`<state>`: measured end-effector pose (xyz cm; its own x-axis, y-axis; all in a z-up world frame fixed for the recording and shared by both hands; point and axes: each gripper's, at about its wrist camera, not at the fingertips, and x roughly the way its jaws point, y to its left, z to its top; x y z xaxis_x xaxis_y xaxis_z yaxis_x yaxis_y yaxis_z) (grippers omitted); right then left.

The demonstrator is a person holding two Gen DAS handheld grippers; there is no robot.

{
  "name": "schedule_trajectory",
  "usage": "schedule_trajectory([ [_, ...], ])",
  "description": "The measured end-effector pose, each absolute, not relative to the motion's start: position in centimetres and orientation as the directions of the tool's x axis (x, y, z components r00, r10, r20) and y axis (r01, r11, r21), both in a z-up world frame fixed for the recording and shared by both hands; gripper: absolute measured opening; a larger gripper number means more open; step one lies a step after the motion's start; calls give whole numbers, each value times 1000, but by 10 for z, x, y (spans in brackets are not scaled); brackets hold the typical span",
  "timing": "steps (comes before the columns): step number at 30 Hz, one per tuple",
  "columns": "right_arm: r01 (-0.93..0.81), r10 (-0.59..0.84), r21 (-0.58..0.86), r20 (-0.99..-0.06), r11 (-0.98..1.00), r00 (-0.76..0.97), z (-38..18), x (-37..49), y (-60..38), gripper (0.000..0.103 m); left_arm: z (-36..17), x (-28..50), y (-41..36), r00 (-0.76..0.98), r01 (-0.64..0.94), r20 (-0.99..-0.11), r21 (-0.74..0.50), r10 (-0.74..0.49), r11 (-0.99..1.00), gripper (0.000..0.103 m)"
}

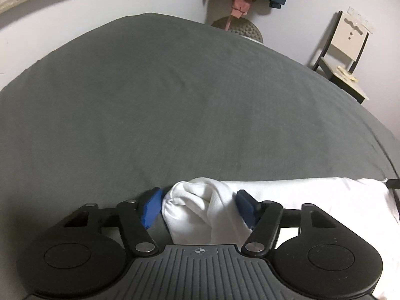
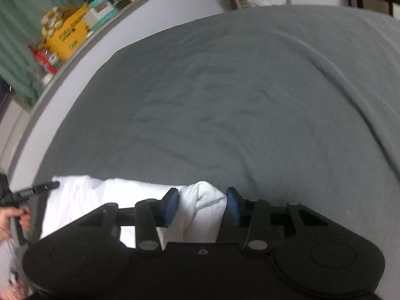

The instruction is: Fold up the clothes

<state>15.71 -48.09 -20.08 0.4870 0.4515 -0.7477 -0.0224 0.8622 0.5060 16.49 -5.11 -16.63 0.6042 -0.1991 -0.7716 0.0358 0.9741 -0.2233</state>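
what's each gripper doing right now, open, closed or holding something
Left gripper: closed on a bunched end of the white garment.
Right gripper: closed on the garment's other bunched end.

Both wrist cameras close, angled down; share grey bed [image 1: 175, 100].

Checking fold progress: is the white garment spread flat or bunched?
Bunched at both ends: the white garment gathers into folds between each gripper's pads, stretched as a band across the grey bed sheet.
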Motion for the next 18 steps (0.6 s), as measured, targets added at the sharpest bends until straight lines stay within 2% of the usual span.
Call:
schedule_trajectory([
  [1, -14, 465, 525, -741, 851, 485, -203, 155, -483, 41, -165, 165, -50, 604, 32, -770, -232, -204, 972, 62],
  [3, -4, 480, 549, -728, 836, 489, -205, 153, -483, 41, -165, 165, -48, 598, 29, -769, -262, -226, 965, 48],
  [4, 1, 487, 559, -723, 829, 491, -206, 153, -483, 37, -165, 166, -48, 590, 30, -769, -285, -247, 958, 40],
  [7, 8, 521, 602, -699, 799, 490, -211, 155, -475, 23, -169, 165, -48, 592, 12, -769, -290, -241, 957, 34],
  [10, -12, 482, 553, -715, 833, 507, -214, 154, -460, 18, -171, 169, -54, 610, 21, -761, -265, -222, 964, 20],
  [14, -50, 405, 457, -727, 888, 554, -201, 150, -455, 14, -162, 170, -58, 654, 53, -727, -232, -209, 971, 15],
  [18, -70, 378, 426, -702, 902, 603, -178, 159, -457, 13, -140, 187, -55, 691, 58, -696, -214, -194, 975, 15],
])
